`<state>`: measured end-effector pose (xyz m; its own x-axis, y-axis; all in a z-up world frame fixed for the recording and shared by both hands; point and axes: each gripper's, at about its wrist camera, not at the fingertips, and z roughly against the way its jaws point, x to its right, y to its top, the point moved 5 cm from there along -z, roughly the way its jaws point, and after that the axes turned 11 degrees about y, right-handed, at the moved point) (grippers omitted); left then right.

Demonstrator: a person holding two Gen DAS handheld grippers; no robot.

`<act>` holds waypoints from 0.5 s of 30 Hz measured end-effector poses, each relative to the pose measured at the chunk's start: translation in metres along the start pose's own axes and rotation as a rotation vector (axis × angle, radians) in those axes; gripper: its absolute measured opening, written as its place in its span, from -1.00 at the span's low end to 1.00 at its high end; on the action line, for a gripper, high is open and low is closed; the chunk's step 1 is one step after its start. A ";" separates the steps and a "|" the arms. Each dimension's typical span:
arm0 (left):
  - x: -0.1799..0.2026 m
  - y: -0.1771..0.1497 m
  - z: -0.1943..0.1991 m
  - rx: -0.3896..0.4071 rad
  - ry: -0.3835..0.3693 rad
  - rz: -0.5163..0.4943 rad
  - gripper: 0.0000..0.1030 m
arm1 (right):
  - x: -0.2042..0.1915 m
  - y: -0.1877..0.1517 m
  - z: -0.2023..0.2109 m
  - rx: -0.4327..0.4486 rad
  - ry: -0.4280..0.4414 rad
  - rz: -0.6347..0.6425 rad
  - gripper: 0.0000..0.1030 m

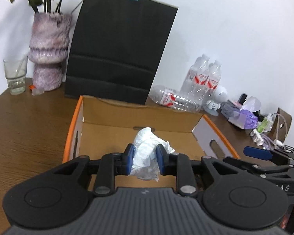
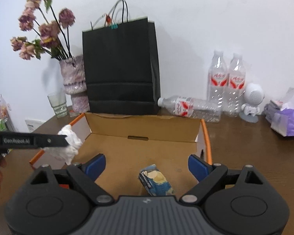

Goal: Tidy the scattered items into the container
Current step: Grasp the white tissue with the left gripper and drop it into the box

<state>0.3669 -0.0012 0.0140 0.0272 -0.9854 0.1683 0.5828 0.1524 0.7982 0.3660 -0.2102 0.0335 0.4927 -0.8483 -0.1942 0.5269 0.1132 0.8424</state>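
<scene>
Both my wrist views are evenly and brightly lit, soft white light washing the pale wall (image 2: 205, 19) with no hard shadows. The glossy brown wooden tabletop (image 1: 25, 121) carries a dull sheen. Glare sparkles on the clear plastic water bottles (image 2: 226, 84). Motion blur smears the dried pink flowers (image 2: 41, 31) and softens the tall black paper bag (image 1: 119, 49). Fisheye bending curves the table edge, and the corners fall off dark.
</scene>
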 end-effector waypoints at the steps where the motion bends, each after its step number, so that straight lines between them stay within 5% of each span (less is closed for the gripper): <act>1: -0.001 -0.002 -0.007 -0.008 0.008 0.000 -0.50 | 0.002 0.000 -0.008 -0.018 -0.003 -0.004 0.77; 7: -0.008 -0.015 -0.031 -0.055 0.046 0.013 -0.23 | 0.011 -0.009 -0.044 -0.104 -0.026 -0.004 0.77; 15: -0.008 -0.008 -0.006 0.034 0.037 0.010 0.66 | 0.012 -0.014 -0.040 -0.110 -0.041 -0.008 0.77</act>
<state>0.3663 0.0052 0.0028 0.0632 -0.9858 0.1556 0.5542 0.1644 0.8160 0.3921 -0.2012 -0.0006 0.4608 -0.8696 -0.1777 0.6047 0.1610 0.7800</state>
